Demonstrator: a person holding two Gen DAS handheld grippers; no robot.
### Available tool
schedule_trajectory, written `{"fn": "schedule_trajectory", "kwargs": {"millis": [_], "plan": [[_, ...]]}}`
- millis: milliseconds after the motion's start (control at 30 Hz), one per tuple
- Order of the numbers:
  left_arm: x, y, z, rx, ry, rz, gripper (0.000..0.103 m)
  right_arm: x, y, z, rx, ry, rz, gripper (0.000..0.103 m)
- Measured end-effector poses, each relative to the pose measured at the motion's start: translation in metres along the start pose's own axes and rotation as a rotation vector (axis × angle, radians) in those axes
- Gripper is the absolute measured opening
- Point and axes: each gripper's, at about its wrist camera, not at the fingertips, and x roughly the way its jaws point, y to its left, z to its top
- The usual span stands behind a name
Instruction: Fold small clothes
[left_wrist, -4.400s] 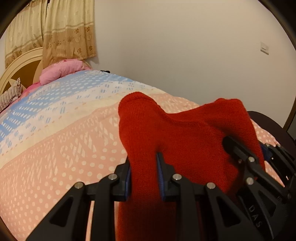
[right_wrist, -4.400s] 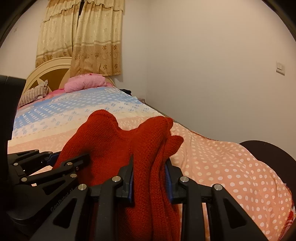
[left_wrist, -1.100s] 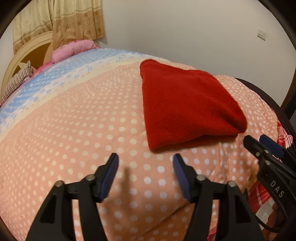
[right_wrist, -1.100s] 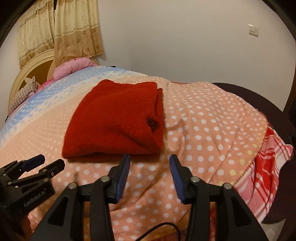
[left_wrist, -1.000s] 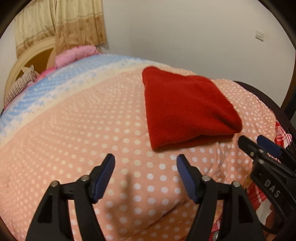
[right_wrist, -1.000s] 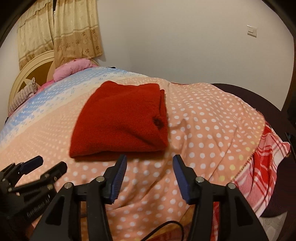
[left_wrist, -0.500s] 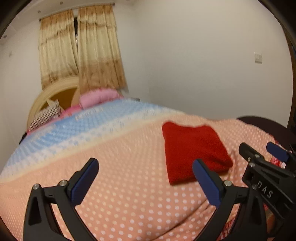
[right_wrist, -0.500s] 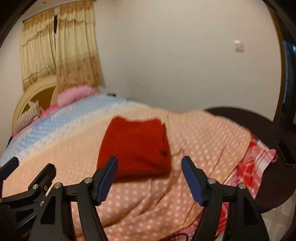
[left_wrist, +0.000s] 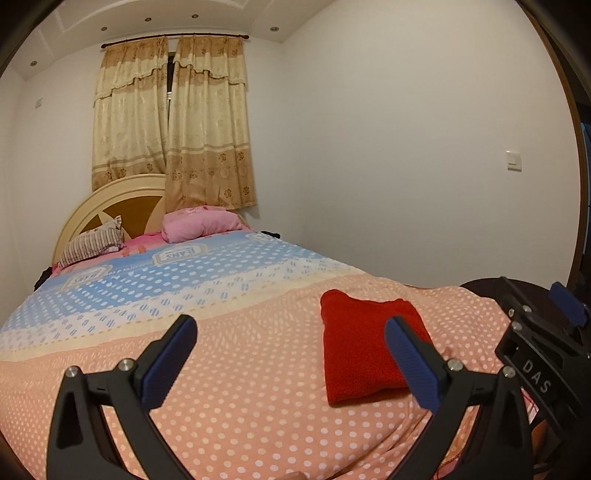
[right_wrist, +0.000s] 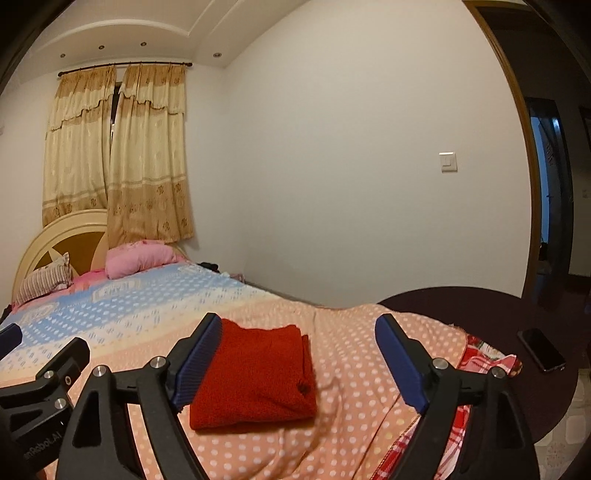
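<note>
A red knitted garment (left_wrist: 364, 345) lies folded into a flat rectangle on the dotted pink end of the bedspread (left_wrist: 236, 387). It also shows in the right wrist view (right_wrist: 258, 373). My left gripper (left_wrist: 291, 354) is wide open and empty, held back from the bed, with the garment behind its right finger. My right gripper (right_wrist: 299, 354) is wide open and empty, with the garment between and beyond its fingers. Each gripper shows at the edge of the other's view.
The bed carries a pink pillow (left_wrist: 199, 229) and a striped pillow (left_wrist: 92, 245) at the headboard. A dark round footboard (right_wrist: 491, 314) with a black phone (right_wrist: 541, 354) on it lies to the right. A white wall runs along the bed's right side.
Both grippers let go of the red garment, which now lies folded on the bed. Both have drawn back and up from it and opened wider.
</note>
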Motion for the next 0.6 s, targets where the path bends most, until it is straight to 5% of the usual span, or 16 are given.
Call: {"fn": "schedule_trajectory", "kwargs": {"millis": [600], "plan": [[0.0041, -0.0093, -0.0047, 0.016, 0.033, -0.008, 0.103, 0.0083, -0.005, -0.0087, 0.001, 0.034, 0.008, 0.086]]}}
